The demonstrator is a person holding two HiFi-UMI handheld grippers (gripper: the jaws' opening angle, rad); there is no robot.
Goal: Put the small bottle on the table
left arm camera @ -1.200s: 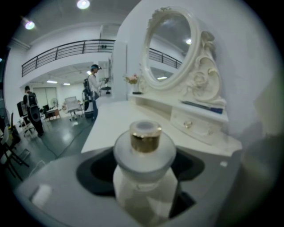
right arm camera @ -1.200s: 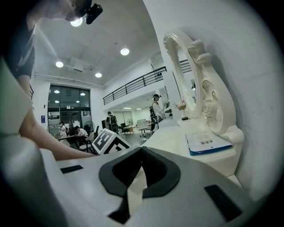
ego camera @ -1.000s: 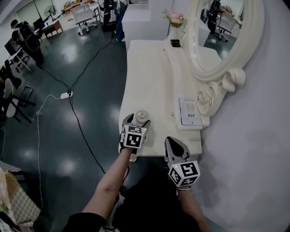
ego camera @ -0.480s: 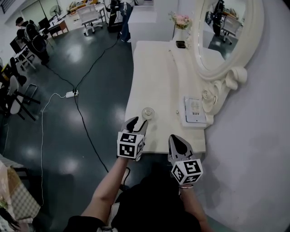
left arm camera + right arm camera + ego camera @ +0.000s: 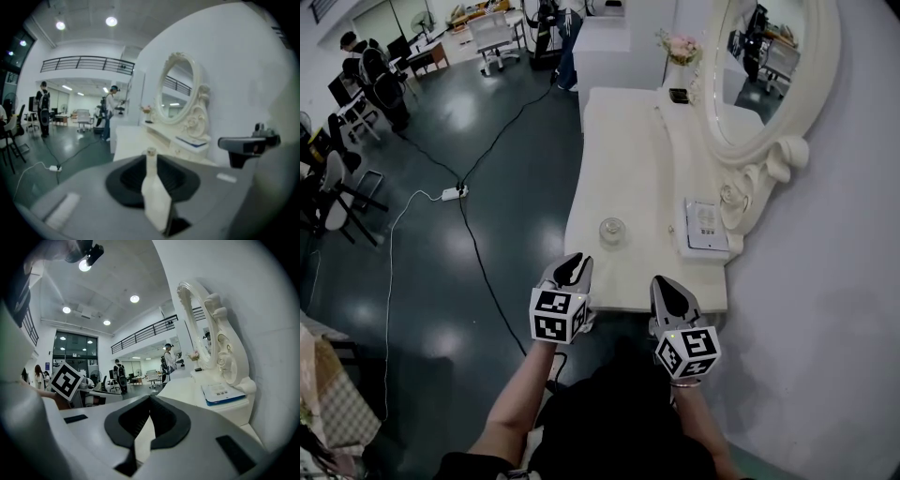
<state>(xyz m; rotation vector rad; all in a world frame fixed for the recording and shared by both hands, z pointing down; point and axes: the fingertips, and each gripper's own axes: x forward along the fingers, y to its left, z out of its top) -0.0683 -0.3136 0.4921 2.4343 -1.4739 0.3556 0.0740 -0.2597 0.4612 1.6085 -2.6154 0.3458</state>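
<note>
The small clear bottle (image 5: pixel 612 231) stands upright on the cream dressing table (image 5: pixel 628 159), near its front left edge. My left gripper (image 5: pixel 573 268) hovers just short of the table's front edge, a little nearer me than the bottle and apart from it. Its jaws are closing to a narrow gap with nothing between them. In the left gripper view the bottle's top (image 5: pixel 151 152) shows beyond the jaw tips. My right gripper (image 5: pixel 669 293) hangs over the front edge to the right, shut and empty.
An oval mirror (image 5: pixel 769 75) in an ornate frame backs the table on the right. A flat white card holder (image 5: pixel 703 225) lies by the mirror's foot, and a flower vase (image 5: pixel 680 47) stands at the far end. A cable and power strip (image 5: pixel 452 194) cross the floor at left.
My left gripper has let go of the bottle and drawn back toward me, and its jaws have narrowed. The bottle stays standing on the table. The right gripper has hardly moved.
</note>
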